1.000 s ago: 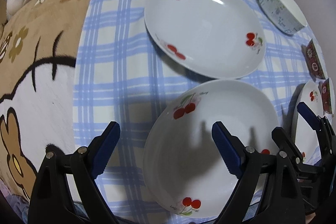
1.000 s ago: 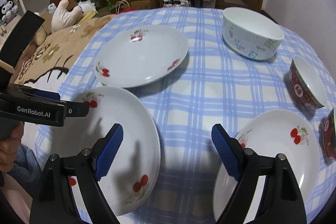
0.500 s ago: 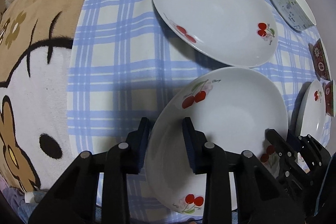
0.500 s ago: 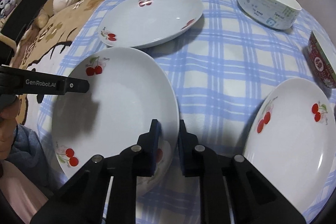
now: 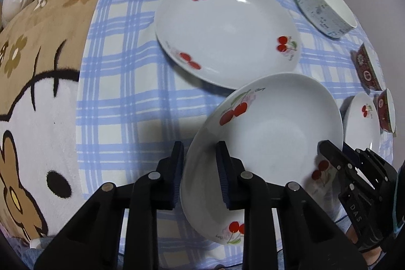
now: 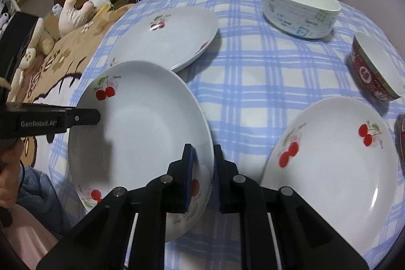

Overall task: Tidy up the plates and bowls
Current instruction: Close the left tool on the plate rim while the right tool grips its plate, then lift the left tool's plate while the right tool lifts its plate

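A white cherry-print plate (image 5: 273, 128) (image 6: 141, 123) is gripped at two opposite edges and hangs tilted above the plaid cloth. My left gripper (image 5: 200, 151) is closing on the plate's left rim, which sits between its blue pads. My right gripper (image 6: 203, 151) is shut on the right rim. Each gripper shows in the other's view: the right one (image 5: 336, 156), the left one (image 6: 86, 117). A second cherry plate (image 5: 227, 29) (image 6: 164, 37) lies just behind. A third cherry plate (image 6: 334, 163) lies to the right.
A white printed bowl (image 6: 301, 6) stands at the back right. Two red patterned bowls (image 6: 372, 70) (image 5: 386, 110) sit at the right edge. The blue plaid cloth (image 6: 253, 82) covers the round table. A brown cartoon blanket (image 5: 38, 67) and a plush toy (image 6: 73, 14) lie to the left.
Both grippers went from wide open to closed on opposite rims of the near plate. The plate has since tipped up, its far edge now overlapping the plate behind.
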Available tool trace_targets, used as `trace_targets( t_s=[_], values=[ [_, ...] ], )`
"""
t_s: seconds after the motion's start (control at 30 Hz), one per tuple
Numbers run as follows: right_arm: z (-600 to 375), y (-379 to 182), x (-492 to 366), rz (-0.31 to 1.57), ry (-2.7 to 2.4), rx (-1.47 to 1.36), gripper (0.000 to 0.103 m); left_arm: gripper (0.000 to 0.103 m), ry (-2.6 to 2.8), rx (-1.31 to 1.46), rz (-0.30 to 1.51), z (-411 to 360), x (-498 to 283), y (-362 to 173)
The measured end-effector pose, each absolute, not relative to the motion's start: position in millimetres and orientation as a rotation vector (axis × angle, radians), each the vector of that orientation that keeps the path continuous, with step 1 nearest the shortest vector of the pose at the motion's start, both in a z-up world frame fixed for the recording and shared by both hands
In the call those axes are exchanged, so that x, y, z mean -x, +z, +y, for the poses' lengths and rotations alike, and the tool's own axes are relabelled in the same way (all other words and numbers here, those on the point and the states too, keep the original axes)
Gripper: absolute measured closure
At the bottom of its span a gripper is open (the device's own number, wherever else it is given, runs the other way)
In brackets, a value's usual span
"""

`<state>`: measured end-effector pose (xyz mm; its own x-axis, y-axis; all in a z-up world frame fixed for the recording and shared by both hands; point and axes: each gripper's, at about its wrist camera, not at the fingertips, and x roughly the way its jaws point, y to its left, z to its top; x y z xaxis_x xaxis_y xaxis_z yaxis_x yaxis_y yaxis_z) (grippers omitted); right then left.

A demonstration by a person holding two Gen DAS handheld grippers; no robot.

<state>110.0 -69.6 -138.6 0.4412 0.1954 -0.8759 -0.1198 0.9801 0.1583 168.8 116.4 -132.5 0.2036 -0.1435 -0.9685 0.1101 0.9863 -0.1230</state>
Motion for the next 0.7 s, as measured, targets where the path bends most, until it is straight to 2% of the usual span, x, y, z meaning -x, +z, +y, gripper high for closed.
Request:
trace_targets(
  t_s=[0.7],
  values=[
    [-100.1,-92.6,-105.3,1.01,0.143,-0.08,0.087,0.08,-0.184,0.07,1.249,88.7,-160.3,-96.3]
  ],
)
